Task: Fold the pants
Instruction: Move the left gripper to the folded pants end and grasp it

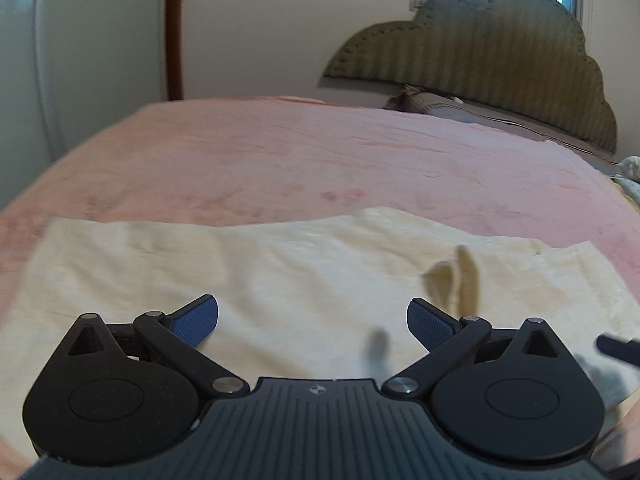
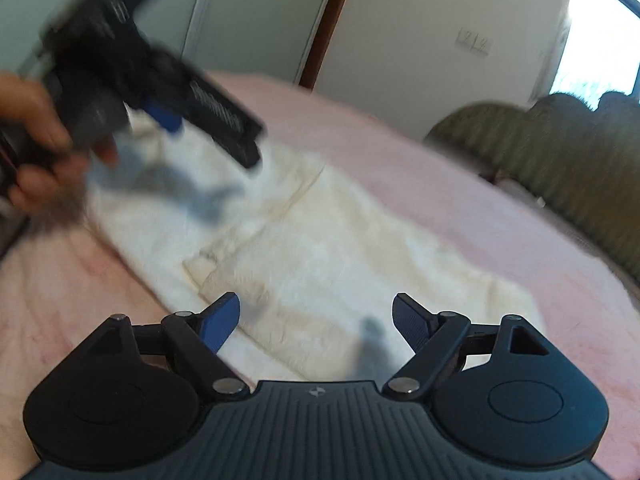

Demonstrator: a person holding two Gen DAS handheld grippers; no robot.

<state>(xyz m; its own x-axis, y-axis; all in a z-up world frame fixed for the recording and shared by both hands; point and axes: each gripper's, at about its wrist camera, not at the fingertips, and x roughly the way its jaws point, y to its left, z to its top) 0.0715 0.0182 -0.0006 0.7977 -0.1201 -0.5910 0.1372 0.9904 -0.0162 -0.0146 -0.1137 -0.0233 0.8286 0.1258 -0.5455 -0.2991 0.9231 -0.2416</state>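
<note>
Left gripper (image 1: 312, 322) spread wide, empty, hovering over cream fleece pants (image 1: 280, 280) lying flat on pink bedspread (image 1: 320, 152). Right gripper (image 2: 316, 320) also spread, empty, above the same pants (image 2: 320, 240), fabric directly beneath both sets of fingers.

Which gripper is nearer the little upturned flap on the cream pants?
Left. The flap stands just beyond the left gripper, by its right finger. The right gripper hovers over the pants, with no upright flap discernible in its blurred view.
</note>
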